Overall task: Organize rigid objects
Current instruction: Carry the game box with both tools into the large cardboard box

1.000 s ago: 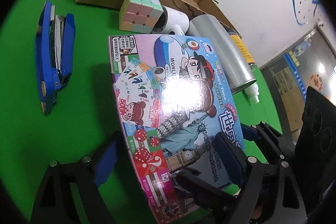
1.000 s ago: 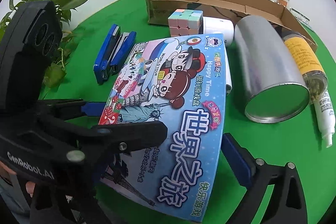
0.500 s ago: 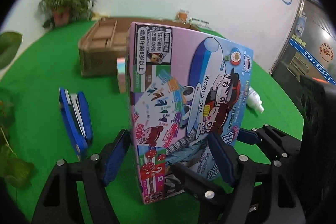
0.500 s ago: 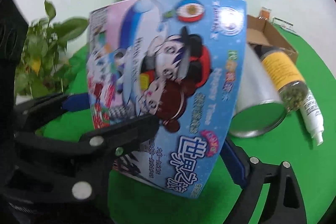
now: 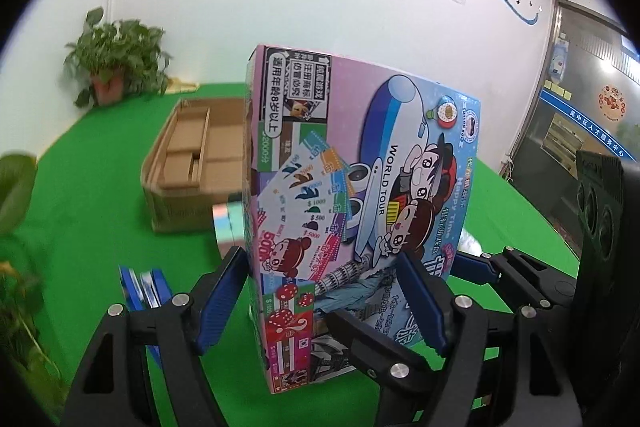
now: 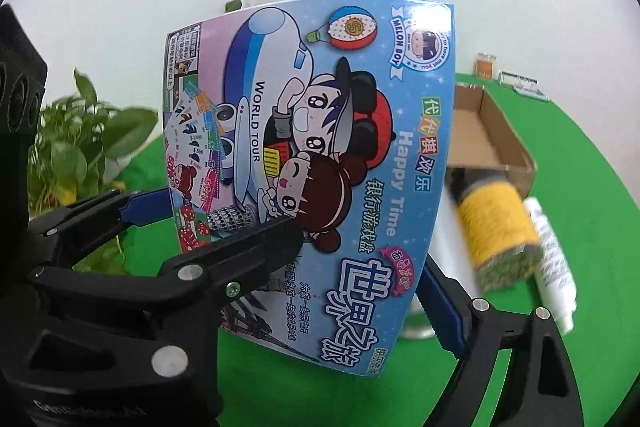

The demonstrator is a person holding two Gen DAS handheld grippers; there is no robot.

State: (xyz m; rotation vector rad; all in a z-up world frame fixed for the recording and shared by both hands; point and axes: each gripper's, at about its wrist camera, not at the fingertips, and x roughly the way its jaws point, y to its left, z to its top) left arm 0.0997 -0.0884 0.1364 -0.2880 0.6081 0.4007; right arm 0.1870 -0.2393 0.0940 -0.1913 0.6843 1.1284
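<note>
Tools on both sides of the game box (image 5: 360, 211), one for each hand. Left tool (image 5: 324, 301) spread wide around the box's lower end, blue pads (image 5: 222, 297) flanking the narrow side and the printed face; contact hard to judge. Right tool (image 6: 296, 267) likewise around the lower part, seen in the right wrist view; one black finger (image 6: 248, 251) across the printed face, the blue-padded one (image 6: 442, 311) at the right edge; grip or gap, cannot tell. Box upright, above the green bench (image 5: 88, 227), bottom edge seemingly off it. Behind: open cardboard tray (image 5: 192, 151), pastel cube (image 5: 228, 223), blue stapler (image 5: 144, 287). Right of box: yellow-labelled jar (image 6: 496, 227) lying down, white tube (image 6: 556, 267) beside it.
</note>
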